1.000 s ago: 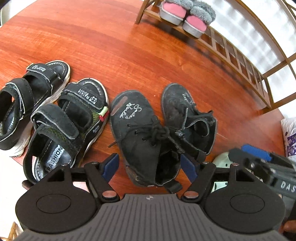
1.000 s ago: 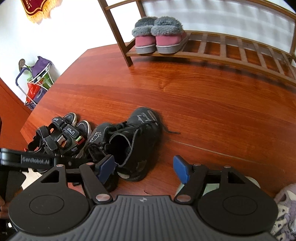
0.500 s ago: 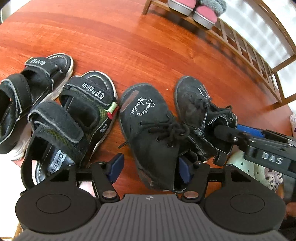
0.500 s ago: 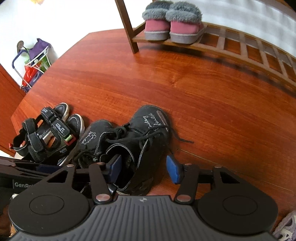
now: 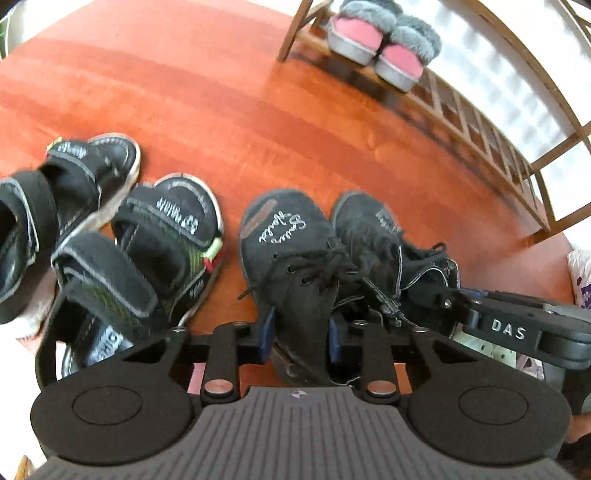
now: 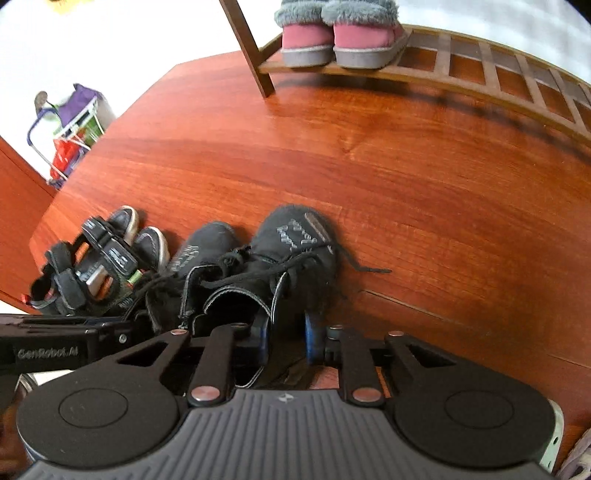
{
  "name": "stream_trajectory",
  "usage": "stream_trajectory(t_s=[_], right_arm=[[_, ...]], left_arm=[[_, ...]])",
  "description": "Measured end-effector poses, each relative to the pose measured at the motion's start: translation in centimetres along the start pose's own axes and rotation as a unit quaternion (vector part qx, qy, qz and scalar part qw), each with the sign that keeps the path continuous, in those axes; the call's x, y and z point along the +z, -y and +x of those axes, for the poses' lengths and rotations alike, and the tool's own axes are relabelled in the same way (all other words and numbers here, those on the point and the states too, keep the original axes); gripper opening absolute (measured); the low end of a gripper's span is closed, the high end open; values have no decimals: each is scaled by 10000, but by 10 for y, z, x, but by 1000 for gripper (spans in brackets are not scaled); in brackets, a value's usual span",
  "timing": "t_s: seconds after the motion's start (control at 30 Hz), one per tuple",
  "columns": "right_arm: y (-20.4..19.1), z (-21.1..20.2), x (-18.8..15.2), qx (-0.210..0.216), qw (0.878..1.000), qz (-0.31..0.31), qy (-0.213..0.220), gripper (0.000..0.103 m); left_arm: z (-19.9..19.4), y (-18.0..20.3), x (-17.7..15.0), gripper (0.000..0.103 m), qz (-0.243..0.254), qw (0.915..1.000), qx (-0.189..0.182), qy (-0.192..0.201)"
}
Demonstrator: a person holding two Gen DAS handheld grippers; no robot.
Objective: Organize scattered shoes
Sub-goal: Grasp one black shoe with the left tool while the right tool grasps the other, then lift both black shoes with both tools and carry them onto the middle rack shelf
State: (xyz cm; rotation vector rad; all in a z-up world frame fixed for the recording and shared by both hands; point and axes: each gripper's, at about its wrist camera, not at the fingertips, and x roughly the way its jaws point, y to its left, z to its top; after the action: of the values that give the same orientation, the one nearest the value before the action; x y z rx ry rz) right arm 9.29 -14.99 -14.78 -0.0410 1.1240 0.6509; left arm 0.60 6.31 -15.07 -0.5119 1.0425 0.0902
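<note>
I am looking at a reddish wooden floor [image 6: 406, 166] gleaming under daylight; a slatted wooden rack [image 6: 480, 74] is standing at one o'clock, a white wall [image 6: 129, 33] is showing at eleven.

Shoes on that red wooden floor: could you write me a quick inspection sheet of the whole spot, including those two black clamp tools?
Surface: red-brown wooden floor, glossy.
Job's things: two black lace-up boots, left boot and right boot, side by side; black strap sandals beside them; pink fur-trimmed slippers already on the wooden shoe rack.
Clutter: pale perforated shoe, partly hidden.
Grippers: left gripper jaws closing on the left boot's heel end; right gripper jaws closing on the right boot's collar.
Cables: nothing seen.
Surroundings: white wall; small cart with bags.
</note>
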Motion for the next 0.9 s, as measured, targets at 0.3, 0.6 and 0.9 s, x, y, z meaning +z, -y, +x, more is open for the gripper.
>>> stream_trajectory(t_s=[0.3,0.6,0.9], right_arm=[[7,-21,0,119,9998,131,131,20],[20,-50,9,157,9983,326,458,14],[40,-45,3,-136,9983,424,382,14]], left_arm=[[-3,17,12,29,354,9991,-217,95],[3,52,29,30,836,9955,-423,154],[25,55,28,30,733,9967,-328,-93]])
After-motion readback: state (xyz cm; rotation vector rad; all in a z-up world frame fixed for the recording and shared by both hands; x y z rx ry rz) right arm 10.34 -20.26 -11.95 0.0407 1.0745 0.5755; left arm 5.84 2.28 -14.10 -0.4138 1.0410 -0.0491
